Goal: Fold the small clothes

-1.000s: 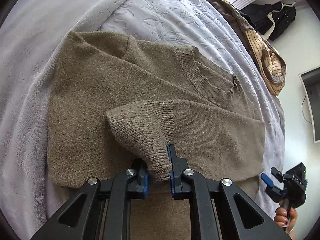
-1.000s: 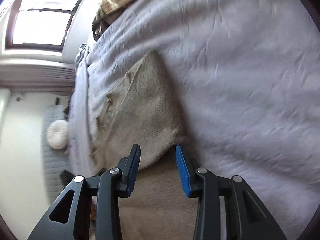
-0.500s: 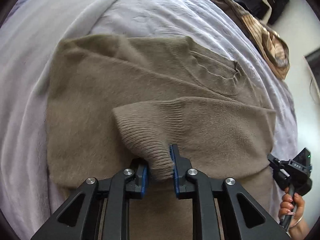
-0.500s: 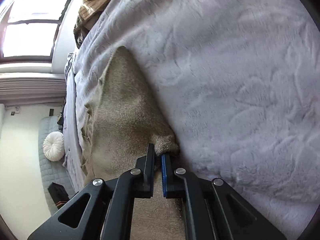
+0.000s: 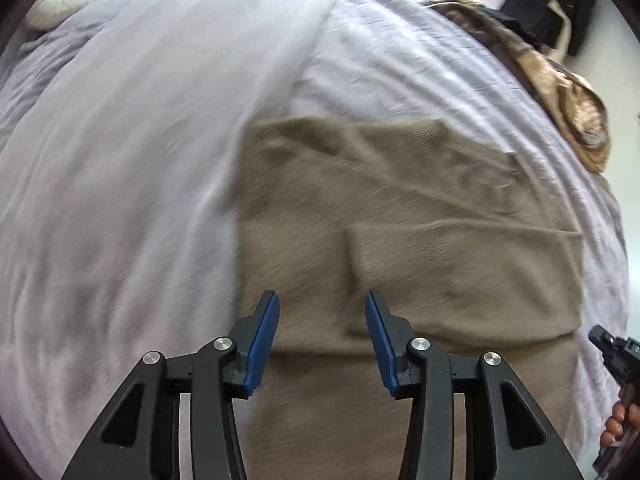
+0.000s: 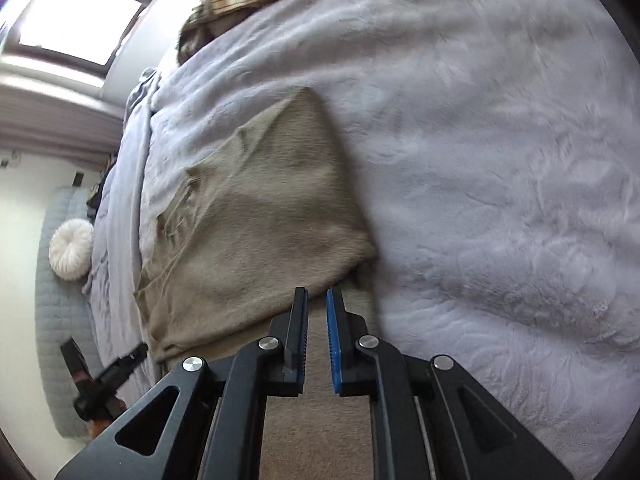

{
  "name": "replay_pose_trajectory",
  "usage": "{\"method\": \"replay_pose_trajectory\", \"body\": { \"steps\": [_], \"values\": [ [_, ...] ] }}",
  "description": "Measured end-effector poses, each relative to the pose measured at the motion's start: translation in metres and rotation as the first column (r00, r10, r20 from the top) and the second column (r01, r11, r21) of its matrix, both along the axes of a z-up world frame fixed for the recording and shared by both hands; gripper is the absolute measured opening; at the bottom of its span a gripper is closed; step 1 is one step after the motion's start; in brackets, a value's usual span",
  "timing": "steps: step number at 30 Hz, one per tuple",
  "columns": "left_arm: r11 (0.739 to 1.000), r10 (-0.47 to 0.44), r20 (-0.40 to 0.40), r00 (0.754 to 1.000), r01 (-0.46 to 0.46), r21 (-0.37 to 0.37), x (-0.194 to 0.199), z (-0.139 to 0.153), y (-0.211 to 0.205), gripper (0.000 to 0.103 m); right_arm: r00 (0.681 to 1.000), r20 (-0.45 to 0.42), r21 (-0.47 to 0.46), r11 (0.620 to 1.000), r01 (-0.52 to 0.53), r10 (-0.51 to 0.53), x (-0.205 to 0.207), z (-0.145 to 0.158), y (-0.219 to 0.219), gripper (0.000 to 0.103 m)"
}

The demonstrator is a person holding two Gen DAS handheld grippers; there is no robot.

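Left wrist view: left gripper (image 5: 322,336) spread wide over the blurred taupe knitted sweater (image 5: 400,216), folded on the pale lilac plush blanket (image 5: 120,200).

Right wrist view: right gripper (image 6: 317,334) nearly pressed together, nothing between its pads; sweater's near end hidden beneath it.

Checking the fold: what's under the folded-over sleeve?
The sleeve lies flat on the sweater body. Under that, the grey blanket shows around the edges; directly beneath is covered.

The sweater (image 5: 400,208) is plain taupe on a pale lilac bed (image 5: 120,160); beyond the sweater lies a brown-and-tan striped garment (image 5: 568,92). Blue pads (image 5: 262,340) line each black tool.
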State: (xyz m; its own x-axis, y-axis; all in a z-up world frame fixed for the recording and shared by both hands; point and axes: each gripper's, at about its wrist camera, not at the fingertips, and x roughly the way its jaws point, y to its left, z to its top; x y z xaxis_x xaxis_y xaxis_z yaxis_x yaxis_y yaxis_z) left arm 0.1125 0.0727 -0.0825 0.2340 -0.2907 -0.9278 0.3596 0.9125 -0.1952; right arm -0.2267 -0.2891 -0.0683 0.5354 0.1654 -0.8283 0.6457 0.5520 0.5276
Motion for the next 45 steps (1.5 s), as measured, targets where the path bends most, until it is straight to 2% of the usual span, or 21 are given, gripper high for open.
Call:
{"method": "replay_pose_trajectory", "body": {
  "steps": [3,6,7,8,10,12,13,14,15,17,19,20,24,28,31,33,34,35,37,41,45],
  "values": [
    [0.998,-0.041,-0.006,0.999,0.041,0.044,0.006,-0.008,-0.028,0.067,0.996,0.012,-0.034,0.995,-0.092,0.093,0.028,0.008,0.012,0.012],
    [0.999,-0.050,-0.119,0.992,0.050,-0.011,0.014,-0.027,-0.037,0.067,0.989,0.049,0.107,0.984,-0.141,0.136,0.046,-0.003,0.022,0.012],
    [0.999,-0.037,-0.151,0.988,0.035,-0.022,0.016,-0.033,-0.035,0.066,0.990,0.048,0.141,0.980,-0.137,0.131,0.046,-0.008,0.026,0.018],
    [0.999,-0.029,-0.161,0.987,0.024,-0.035,0.017,-0.035,-0.031,0.063,0.992,0.045,0.187,0.975,-0.123,0.116,0.046,-0.017,0.030,0.022],
    [0.998,-0.018,-0.191,0.981,0.005,-0.069,0.020,-0.037,-0.026,0.015,0.998,0.014,0.269,0.961,-0.062,0.061,0.042,-0.038,0.033,0.033],
    [0.996,-0.007,-0.212,0.977,-0.013,-0.094,0.022,-0.036,-0.022,0.008,1.000,0.008,0.321,0.947,0.014,-0.017,0.037,-0.054,0.031,0.031],
    [0.995,-0.008,-0.200,0.980,-0.011,-0.096,0.020,-0.033,-0.021,0.008,0.997,0.022,0.338,0.939,0.062,-0.073,0.033,-0.060,0.027,0.012],
    [0.996,-0.018,-0.177,0.984,0.001,-0.092,0.016,-0.027,-0.020,0.008,0.994,0.027,0.347,0.933,0.094,-0.110,0.030,-0.061,0.024,0.006],
    [0.996,-0.026,-0.156,0.987,0.013,-0.086,0.013,-0.023,-0.018,0.008,0.990,0.031,0.356,0.927,0.115,-0.134,0.029,-0.061,0.021,0.006],
    [0.999,-0.033,-0.120,0.992,0.030,-0.031,0.004,-0.024,-0.011,0.008,0.994,0.032,0.323,0.942,0.090,-0.107,0.031,-0.056,0.021,0.006],
    [0.997,-0.018,-0.114,0.993,0.026,0.070,0.005,-0.037,-0.005,0.008,1.000,-0.023,0.240,0.971,0.022,-0.017,0.036,-0.055,0.028,0.006],
    [0.996,0.000,-0.118,0.993,0.010,0.087,0.006,-0.040,-0.002,0.008,0.999,-0.042,0.226,0.974,0.003,0.006,0.037,-0.056,0.029,0.005],
    [0.998,0.022,-0.072,0.997,-0.018,0.058,0.003,-0.019,0.013,0.009,0.996,-0.073,0.199,0.979,-0.029,0.045,0.033,-0.048,0.030,0.006],
    [0.997,-0.066,-0.016,0.998,0.066,0.030,-0.001,0.001,0.001,0.009,0.991,-0.070,0.026,0.994,-0.110,0.111,0.030,-0.012,0.026,0.009],
    [0.995,-0.090,-0.009,0.996,0.091,0.033,0.004,-0.003,-0.016,0.009,0.988,-0.080,-0.091,0.987,-0.136,0.129,0.039,0.004,0.017,0.009],
    [0.994,-0.097,-0.019,0.995,0.097,0.040,0.007,-0.016,-0.032,0.009,0.988,-0.086,-0.111,0.984,-0.136,0.127,0.047,0.003,0.009,0.009],
    [0.992,-0.096,-0.021,0.995,0.098,0.075,0.007,-0.027,-0.043,0.009,0.987,-0.104,-0.123,0.983,-0.137,0.124,0.052,-0.003,0.006,0.009],
    [0.990,-0.092,-0.023,0.995,0.094,0.103,0.008,-0.038,-0.046,0.009,0.984,-0.129,-0.132,0.981,-0.141,0.124,0.056,-0.009,0.004,0.009],
    [0.993,-0.079,-0.016,0.997,0.081,0.090,0.010,-0.044,-0.045,0.009,0.970,-0.206,-0.127,0.980,-0.154,0.126,0.060,-0.031,-0.001,0.004],
    [0.992,-0.065,-0.030,0.997,0.067,0.102,0.009,-0.038,-0.024,0.009,0.986,-0.137,-0.069,0.992,-0.104,0.094,0.044,-0.041,-0.014,0.000],
    [0.990,-0.062,-0.037,0.997,0.066,0.125,0.007,-0.037,-0.011,0.009,0.990,-0.129,-0.050,0.997,-0.063,0.056,0.030,-0.036,-0.023,0.001]
  ]
}}
